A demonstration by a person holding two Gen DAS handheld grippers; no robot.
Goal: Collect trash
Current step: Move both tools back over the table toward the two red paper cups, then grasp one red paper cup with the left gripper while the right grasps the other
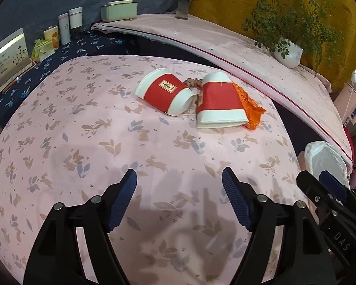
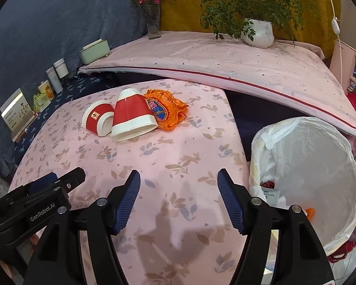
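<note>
Two red-and-white paper cups lie on their sides on the pink rabbit-print tablecloth (image 1: pixel 83 142): a smaller cup (image 1: pixel 165 91) (image 2: pixel 98 117) and a flattened bigger cup (image 1: pixel 219 101) (image 2: pixel 133 118). A crumpled orange wrapper (image 1: pixel 250 105) (image 2: pixel 168 111) lies against the bigger cup, and a small brownish scrap (image 1: pixel 191 82) sits between the cups. My left gripper (image 1: pixel 179 197) is open and empty, well short of the cups. My right gripper (image 2: pixel 179 196) is also open and empty, beside the white-lined trash bin (image 2: pixel 320 166) (image 1: pixel 325 163), which holds some trash.
A raised pink-covered board (image 2: pixel 225 59) runs behind the table with a potted plant (image 2: pixel 258 32) and a flower vase (image 2: pixel 153 23). Jars, a green box (image 1: pixel 118 10) and a card stand (image 1: pixel 10 57) line the dark blue strip at the left.
</note>
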